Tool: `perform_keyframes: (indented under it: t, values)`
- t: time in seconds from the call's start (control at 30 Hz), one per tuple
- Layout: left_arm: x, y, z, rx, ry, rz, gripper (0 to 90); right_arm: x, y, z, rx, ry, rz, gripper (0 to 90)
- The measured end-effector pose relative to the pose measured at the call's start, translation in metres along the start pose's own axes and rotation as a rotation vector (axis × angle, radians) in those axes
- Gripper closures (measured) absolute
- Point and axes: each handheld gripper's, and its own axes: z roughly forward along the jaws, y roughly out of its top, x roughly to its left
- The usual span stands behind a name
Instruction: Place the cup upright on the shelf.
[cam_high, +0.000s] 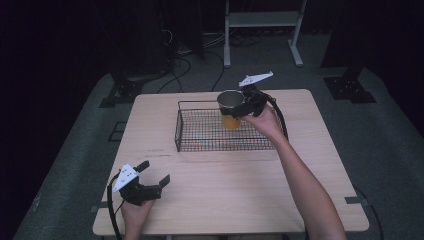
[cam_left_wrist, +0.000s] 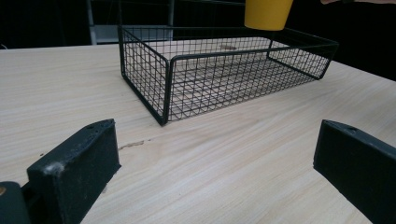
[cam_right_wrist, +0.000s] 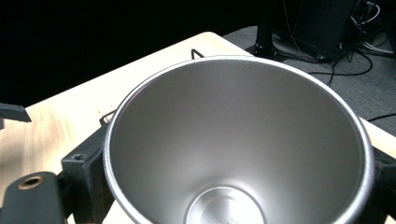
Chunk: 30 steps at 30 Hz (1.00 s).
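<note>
**Cup carried above the wire basket, placement pending**

The yellow cup (cam_high: 230, 111), steel-lined and upright with its mouth open to the top, hangs in the air over the right rear part of the black wire basket (cam_high: 200, 131); in the left gripper view its yellow base (cam_left_wrist: 268, 13) sits clear above the basket's far rim (cam_left_wrist: 299, 35). The right hand-held gripper (cam_high: 246, 106) is clamped on the cup's upper wall, a jaw on either side of the rim (cam_right_wrist: 233, 140). The left hand-held gripper (cam_high: 152, 175) rests low over the counter (cam_high: 225, 190) near its front left edge, jaws wide apart and empty, well apart from the basket. The step in hand appears to be the transfer into the basket. The next move would call for a straight descent until the base meets the mesh floor, clear of the side wires, before release.
</note>
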Motion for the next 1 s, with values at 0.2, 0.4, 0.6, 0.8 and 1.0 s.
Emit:
perform_keyframes:
  t: [0.2, 0.4, 0.6, 0.8, 1.0]
  values:
    - [0.0, 0.0, 0.0, 0.0, -0.001, -0.001, 0.0, -0.003, 0.0, 0.008, 0.012, -0.003, 0.003, 9.8]
    - [0.0, 0.0, 0.0, 0.002, -0.002, 0.0, 0.0, -0.01, -0.006, 0.017, 0.036, -0.001, 0.012, 9.8]
    - [0.0, 0.0, 0.0, 0.001, -0.002, -0.001, 0.0, -0.017, -0.011, 0.026, 0.056, -0.004, 0.026, 9.7]
    - [0.0, 0.0, 0.0, -0.002, -0.003, -0.003, 0.0, -0.018, -0.014, 0.034, 0.065, -0.009, 0.025, 9.7]
    - [0.0, 0.0, 0.0, -0.002, -0.003, -0.003, 0.0, -0.018, -0.017, 0.043, 0.081, -0.015, 0.019, 9.7]
